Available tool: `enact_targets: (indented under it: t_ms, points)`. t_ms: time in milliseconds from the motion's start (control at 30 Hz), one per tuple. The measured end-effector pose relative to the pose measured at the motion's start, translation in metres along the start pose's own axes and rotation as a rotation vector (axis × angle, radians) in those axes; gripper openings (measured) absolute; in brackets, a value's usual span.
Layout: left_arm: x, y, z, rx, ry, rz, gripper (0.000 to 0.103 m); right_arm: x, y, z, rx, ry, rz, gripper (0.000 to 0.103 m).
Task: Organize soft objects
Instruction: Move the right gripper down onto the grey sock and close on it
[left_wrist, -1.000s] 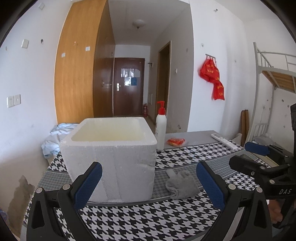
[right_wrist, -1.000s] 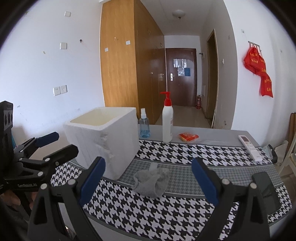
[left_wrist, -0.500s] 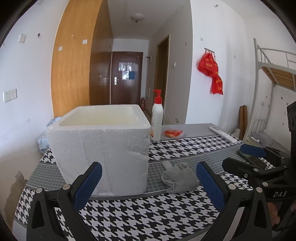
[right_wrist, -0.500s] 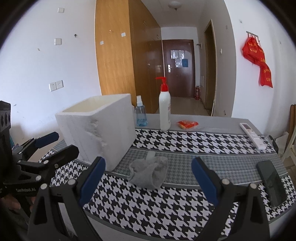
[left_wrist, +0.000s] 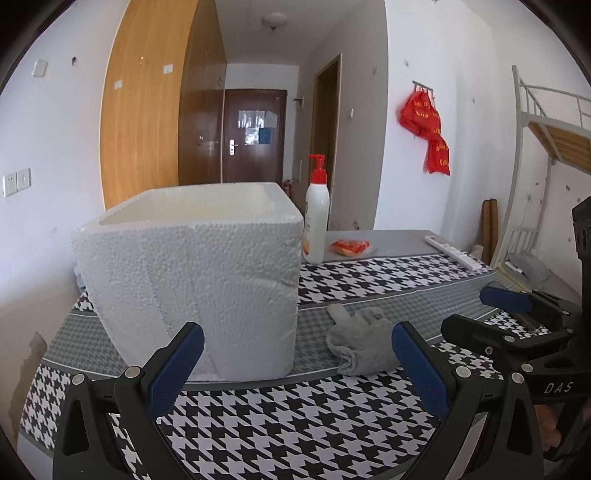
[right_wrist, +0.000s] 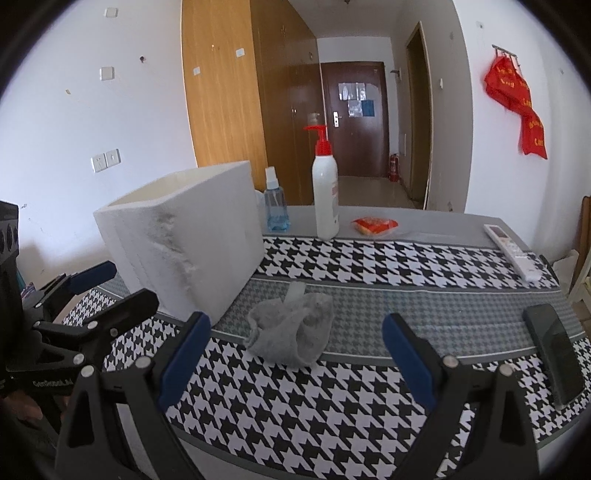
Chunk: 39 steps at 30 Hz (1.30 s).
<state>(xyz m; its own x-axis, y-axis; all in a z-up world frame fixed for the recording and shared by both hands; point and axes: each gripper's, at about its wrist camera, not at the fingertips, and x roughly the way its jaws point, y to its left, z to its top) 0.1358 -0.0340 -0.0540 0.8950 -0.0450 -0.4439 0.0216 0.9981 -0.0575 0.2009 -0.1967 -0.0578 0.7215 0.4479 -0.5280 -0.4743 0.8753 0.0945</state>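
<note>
A crumpled grey sock (right_wrist: 291, 332) lies on the houndstooth cloth; it also shows in the left wrist view (left_wrist: 364, 343), just right of the white foam box (left_wrist: 195, 280). The box (right_wrist: 184, 236) stands open-topped at the left. My left gripper (left_wrist: 295, 365) is open and empty, low in front of the box's near face. My right gripper (right_wrist: 295, 354) is open and empty, just before the sock, which lies between its fingers' line. Each gripper shows in the other's view: the right one (left_wrist: 495, 317), the left one (right_wrist: 110, 288).
A white pump bottle (right_wrist: 325, 192), a blue spray bottle (right_wrist: 275, 206) and an orange packet (right_wrist: 375, 225) stand at the table's back. A white remote (right_wrist: 513, 254) and a black phone (right_wrist: 554, 350) lie at the right. A bunk ladder (left_wrist: 517, 166) is right.
Both grippers have moved forward and lower toward the table; the box and the sock look larger and closer. Both stay open and empty.
</note>
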Motion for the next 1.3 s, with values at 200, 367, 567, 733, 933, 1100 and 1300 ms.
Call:
enact_targets:
  t_ms: [200, 367, 567, 733, 933, 1100, 1300]
  points:
    - [0.01, 0.001, -0.003, 0.002, 0.025, -0.001, 0.102, 0.015, -0.003, -0.002, 0.006, 0.035, 0.002, 0.096]
    - [0.021, 0.004, -0.006, 0.001, 0.065, 0.004, 0.102, 0.028, -0.004, -0.005, 0.011, 0.07, 0.0, 0.096]
    - [0.026, 0.013, -0.01, -0.014, 0.082, 0.03, 0.102, 0.043, -0.003, -0.008, 0.01, 0.108, 0.002, 0.096]
    - [0.03, 0.018, -0.011, -0.024, 0.097, 0.034, 0.102, 0.056, -0.004, -0.009, 0.017, 0.144, 0.005, 0.096]
    - [0.034, 0.023, -0.01, -0.031, 0.106, 0.043, 0.102, 0.069, -0.002, -0.01, 0.007, 0.18, 0.01, 0.096]
    - [0.037, 0.028, -0.007, -0.036, 0.11, 0.053, 0.102, 0.077, -0.001, -0.01, 0.003, 0.203, 0.015, 0.095]
    - [0.038, 0.033, -0.006, -0.048, 0.114, 0.045, 0.102, 0.091, 0.0, -0.014, -0.003, 0.27, 0.031, 0.07]
